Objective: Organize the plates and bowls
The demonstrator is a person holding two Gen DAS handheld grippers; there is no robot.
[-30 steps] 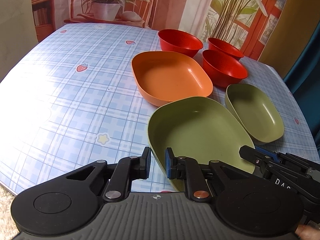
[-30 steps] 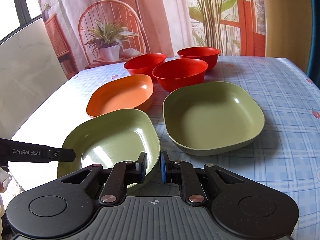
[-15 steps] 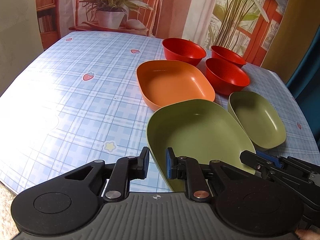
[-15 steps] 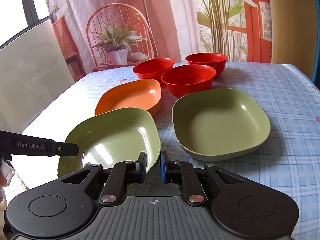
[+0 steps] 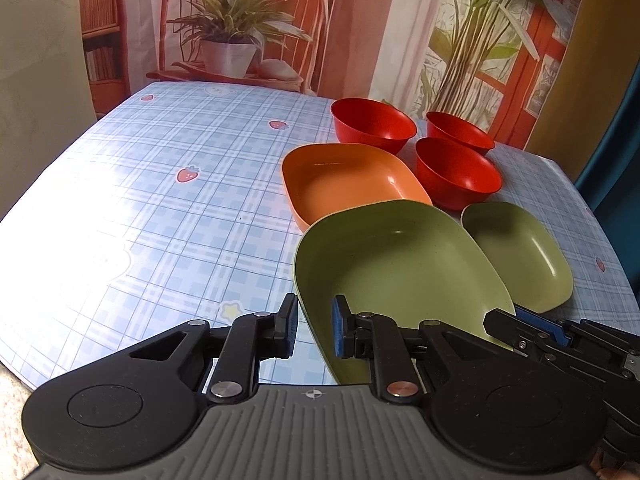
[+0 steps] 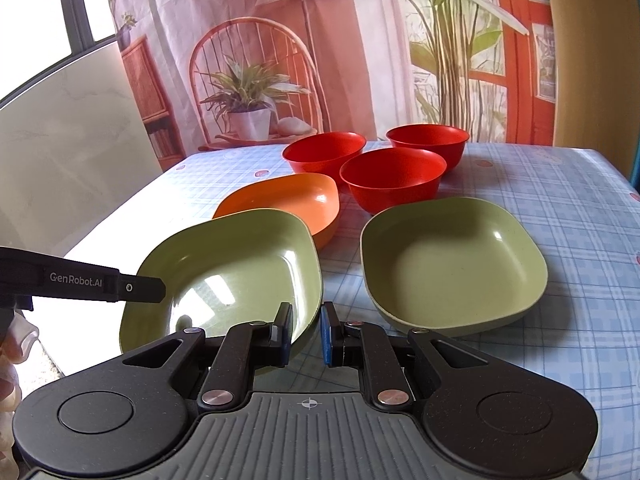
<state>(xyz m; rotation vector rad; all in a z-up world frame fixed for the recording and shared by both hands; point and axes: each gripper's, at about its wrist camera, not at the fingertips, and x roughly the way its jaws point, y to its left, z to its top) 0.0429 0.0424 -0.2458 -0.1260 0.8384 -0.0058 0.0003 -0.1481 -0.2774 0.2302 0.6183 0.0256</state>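
A near green plate (image 5: 400, 272) (image 6: 236, 272) is held off the table and tilted, with both grippers gripping its near rim. My left gripper (image 5: 314, 326) is shut on its left edge. My right gripper (image 6: 306, 330) is shut on its right edge. A second green plate (image 5: 520, 252) (image 6: 452, 264) lies on the table to the right. An orange plate (image 5: 348, 184) (image 6: 288, 204) lies behind. Three red bowls (image 5: 374, 126) (image 6: 394, 180) stand at the back.
The table (image 5: 160, 208) has a blue checked cloth with strawberry prints. Its near edge lies just under the grippers. A printed backdrop with a chair and a potted plant (image 5: 228, 48) hangs behind the table.
Both grippers have lifted the near green plate and drawn it up. Its far edge now overlaps the orange plate in view. The other dishes have not moved.
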